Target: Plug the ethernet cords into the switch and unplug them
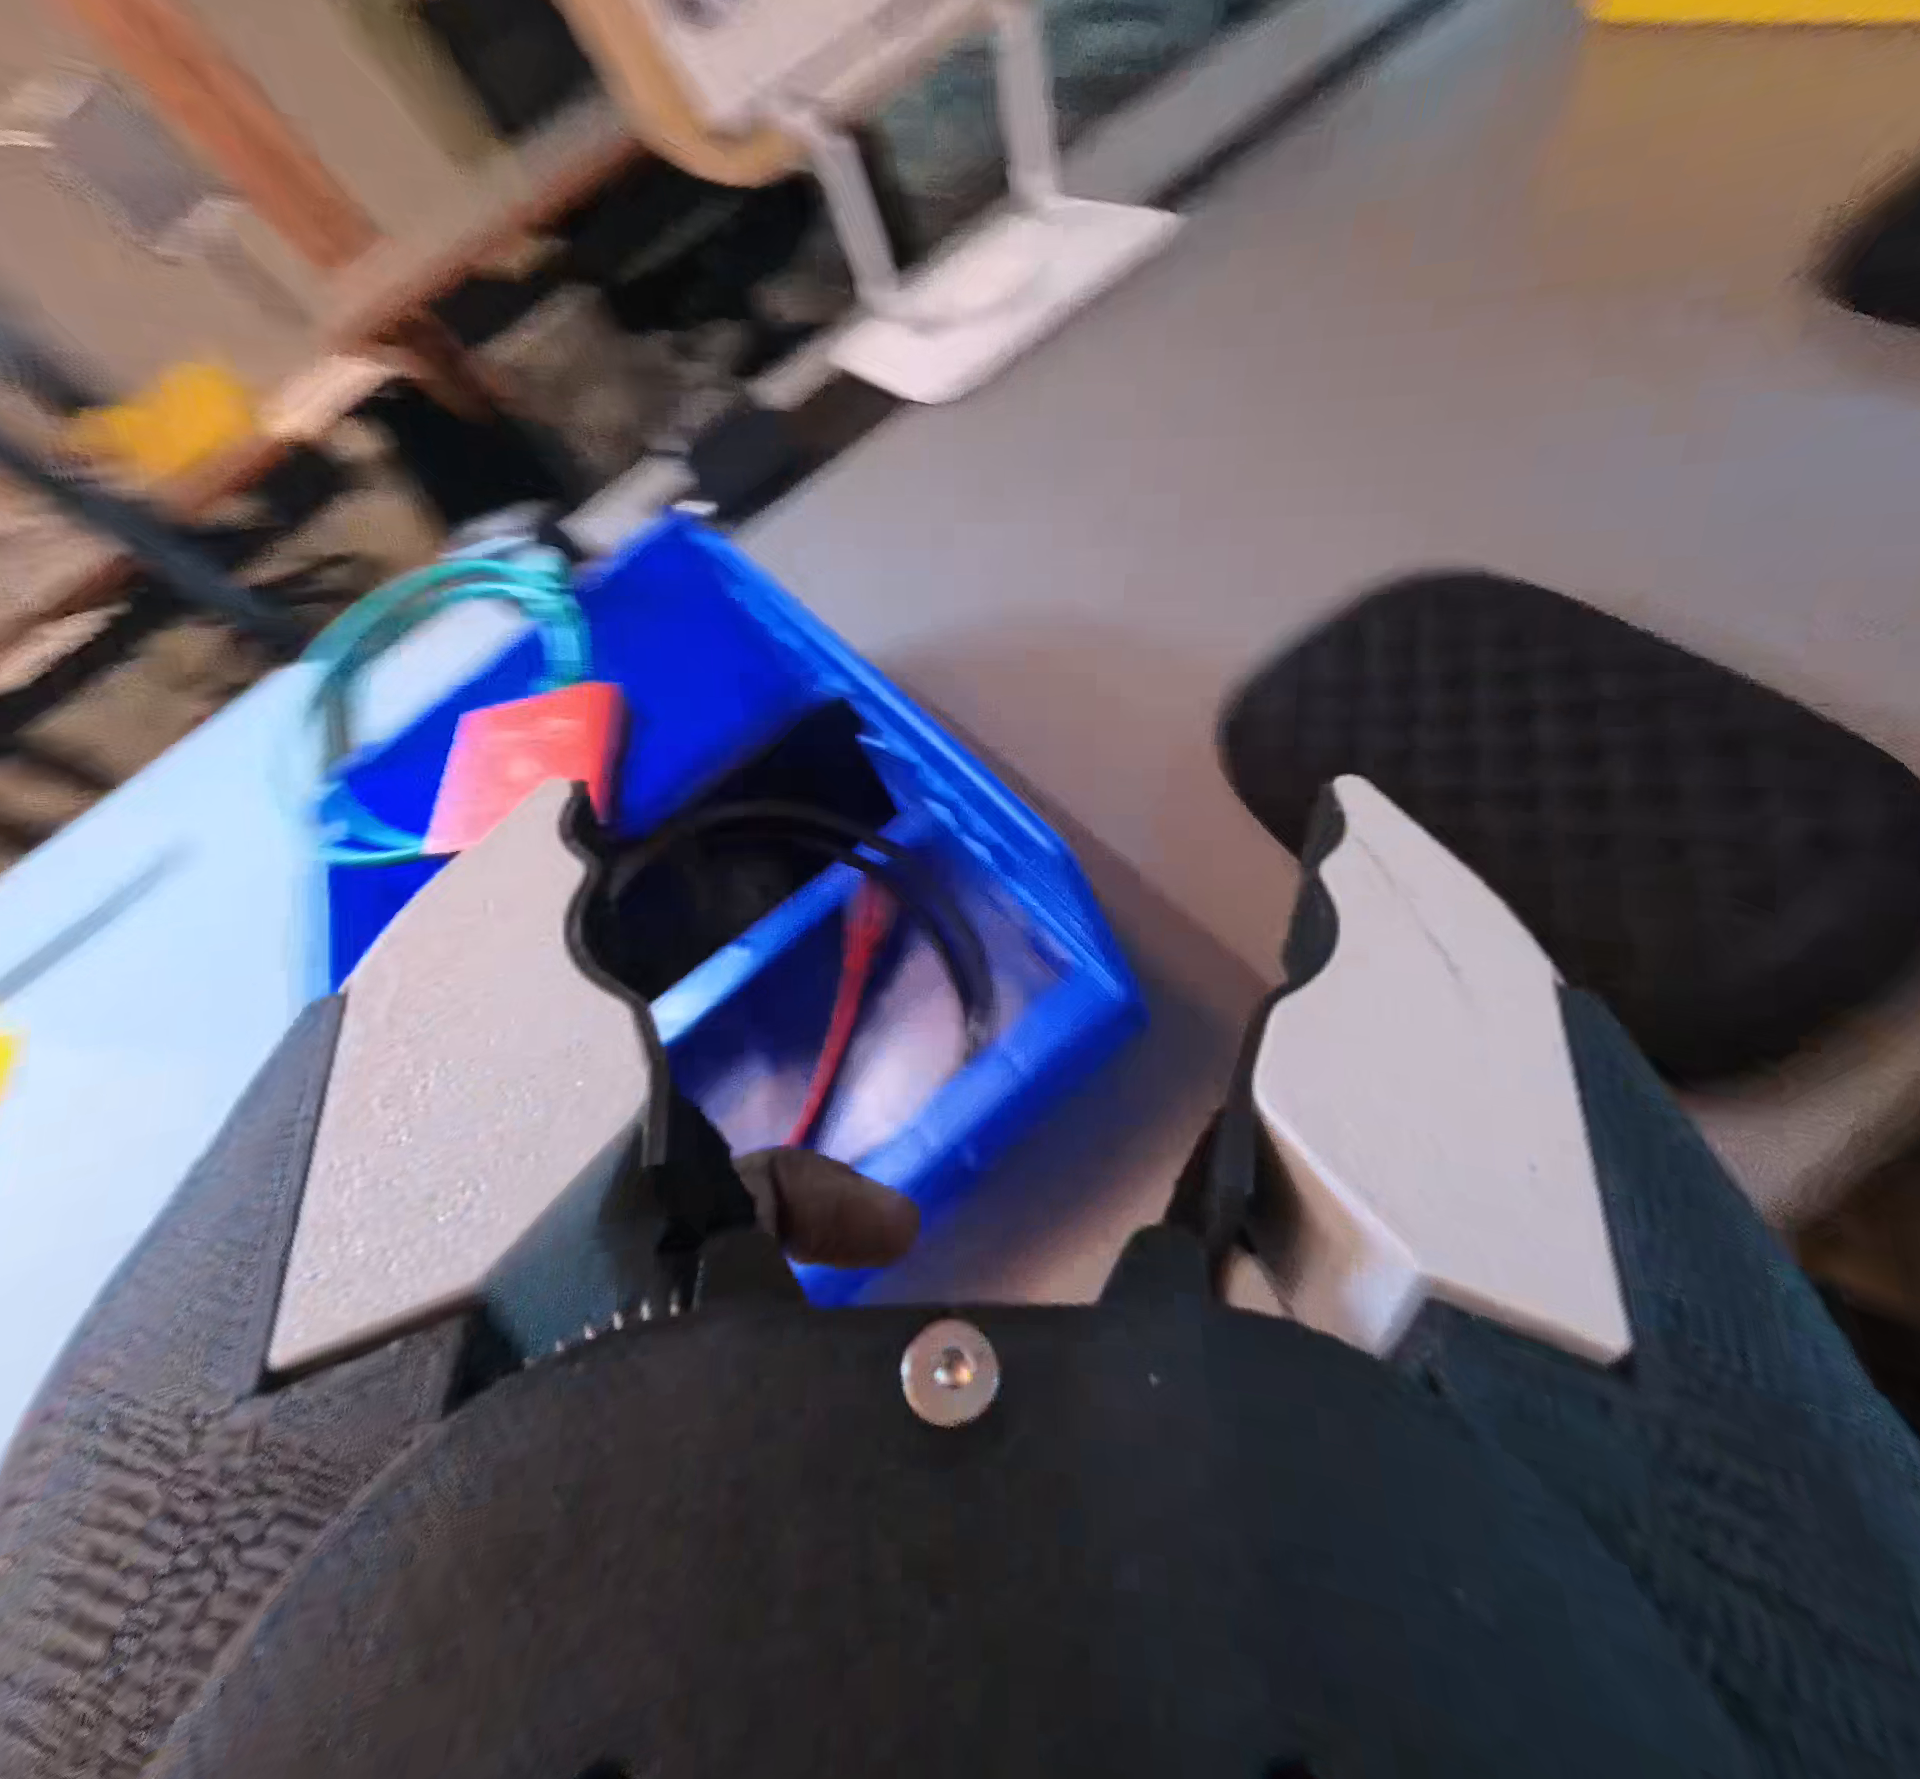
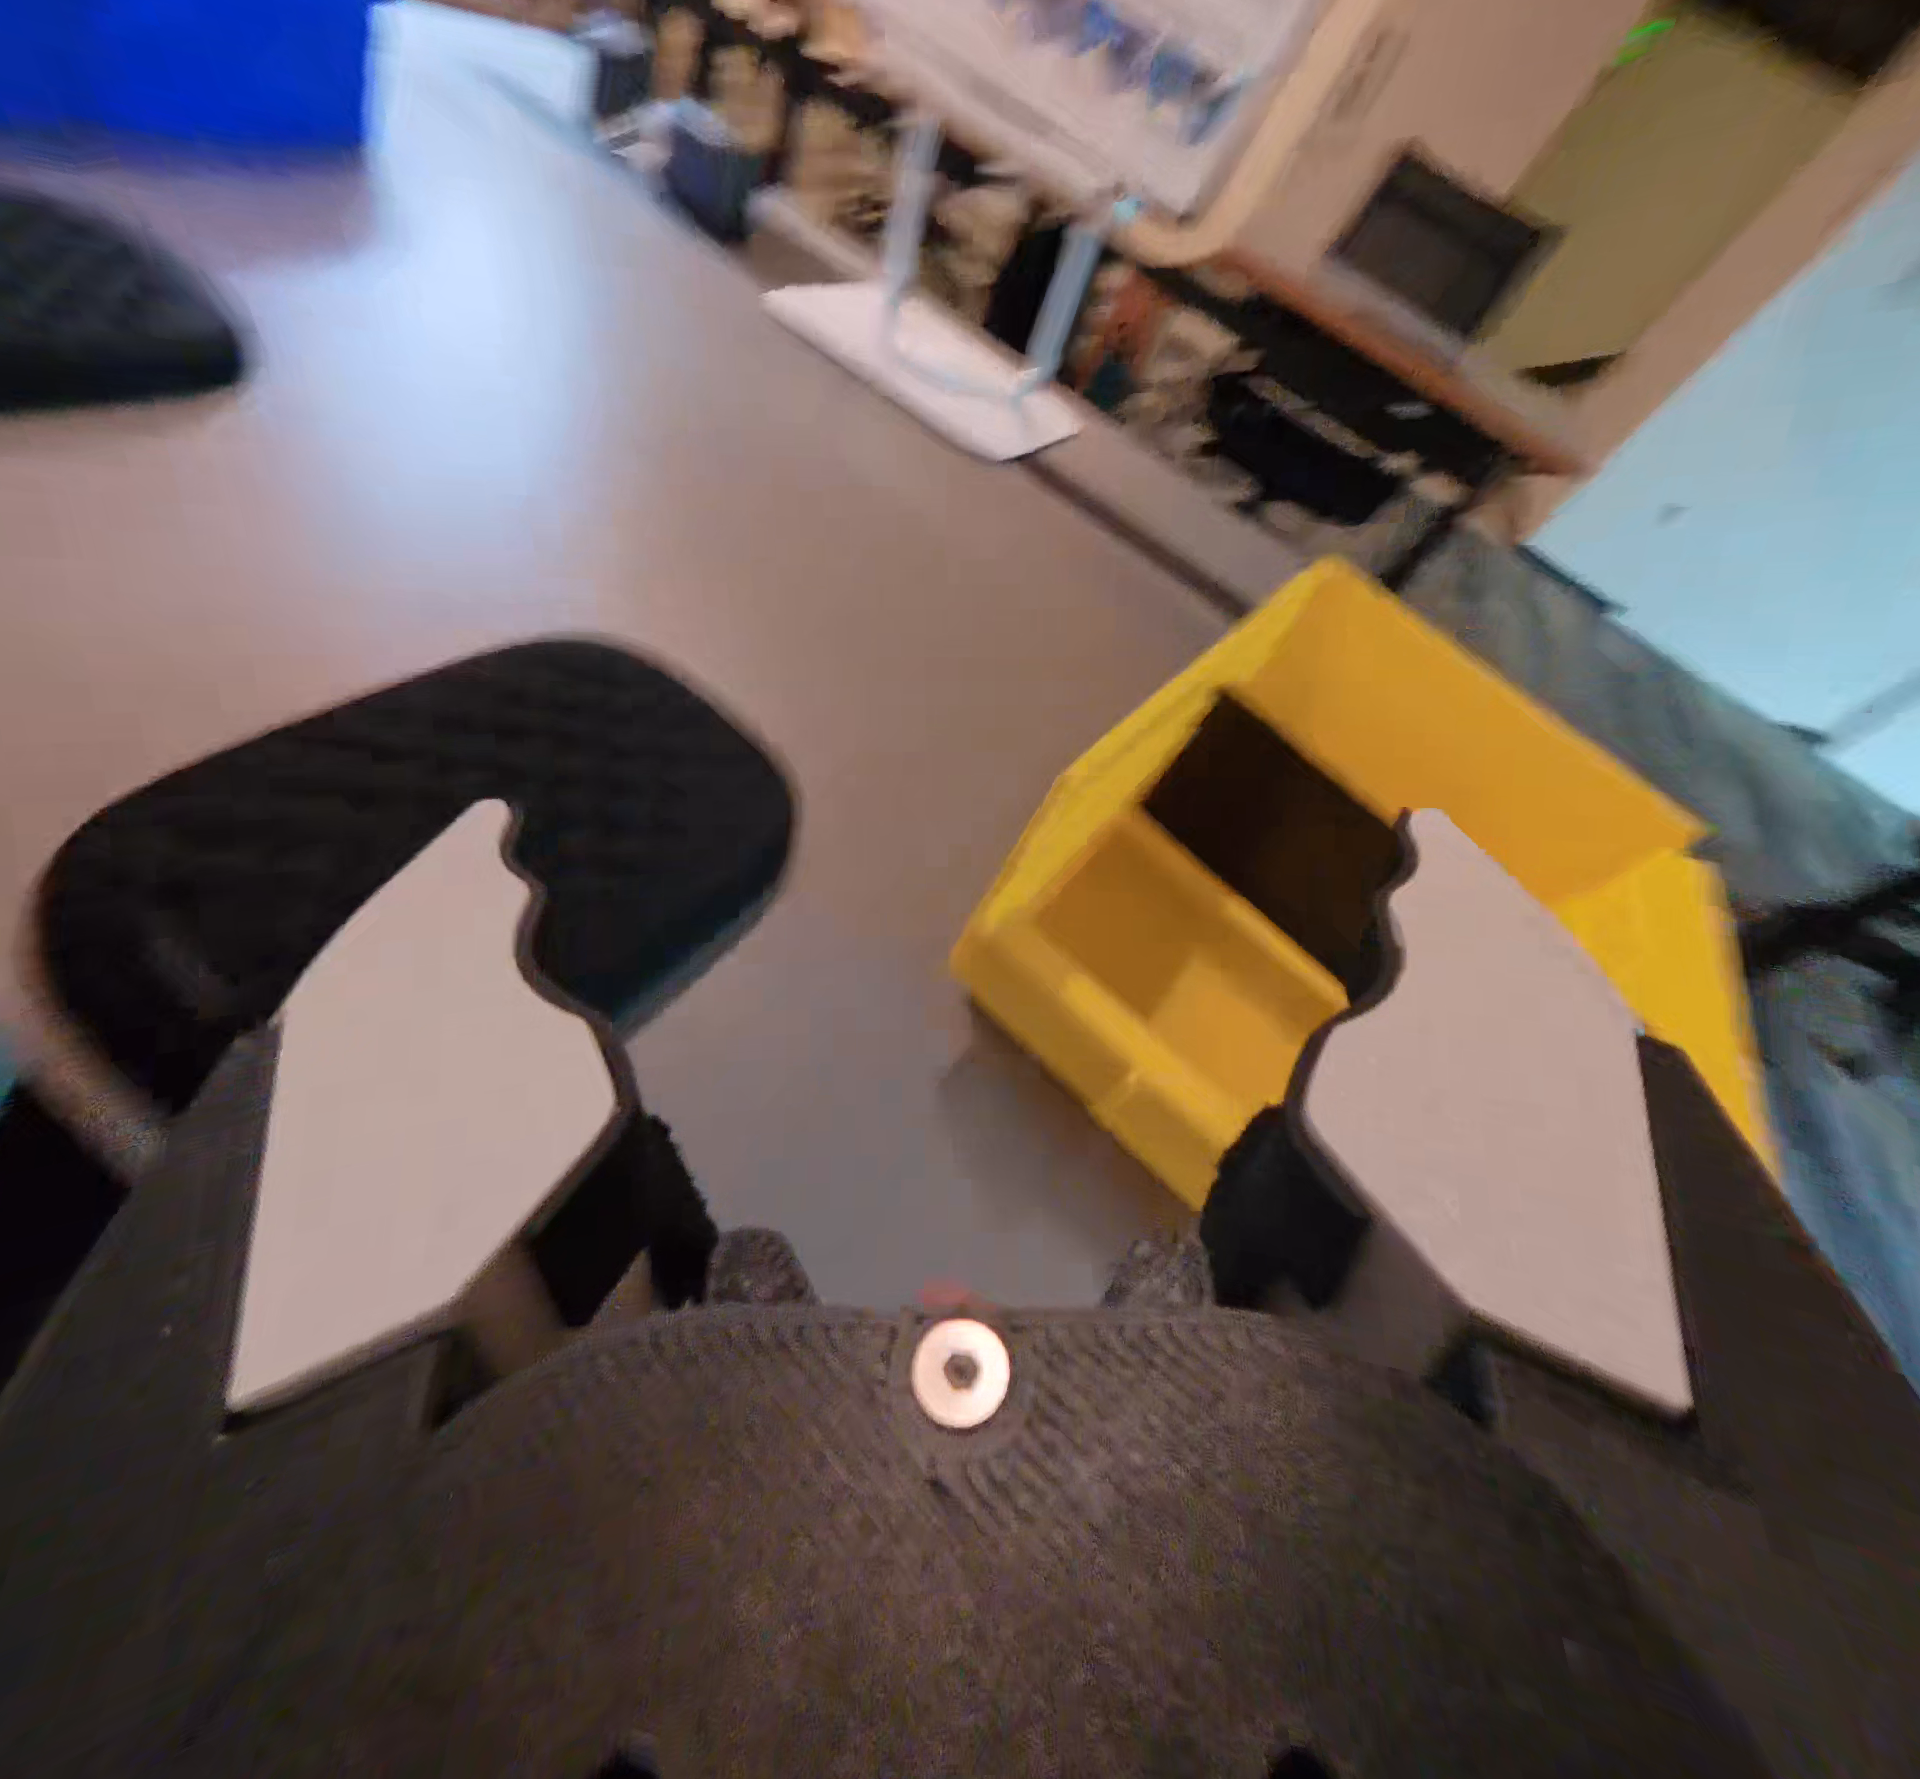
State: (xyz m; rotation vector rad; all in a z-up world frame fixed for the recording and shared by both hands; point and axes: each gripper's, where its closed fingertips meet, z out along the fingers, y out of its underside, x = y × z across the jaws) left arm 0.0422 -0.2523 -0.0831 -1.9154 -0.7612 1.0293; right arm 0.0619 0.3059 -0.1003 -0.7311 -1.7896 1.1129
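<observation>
Both views are motion-blurred. My left gripper [image 1: 956, 794] is open and empty, hovering over a blue bin [image 1: 1018, 908] on the grey table [image 1: 1351, 399]. The bin holds a black cable [image 1: 914, 898], a red cord [image 1: 842, 1023], a red tag [image 1: 530, 753] and a green cable [image 1: 436, 597] looping over its far rim. My right gripper [image 2: 956, 815] is open and empty above the table, beside a yellow bin [image 2: 1195, 991] that looks empty. I see no switch in either view.
A black curved pad [image 1: 1621, 794] lies right of the blue bin; one also shows in the right wrist view [image 2: 582, 763], with another at the left edge [image 2: 94, 316]. A white sign stand [image 2: 935, 379] stands at the table's far edge. The blue bin [image 2: 177, 4] shows far left.
</observation>
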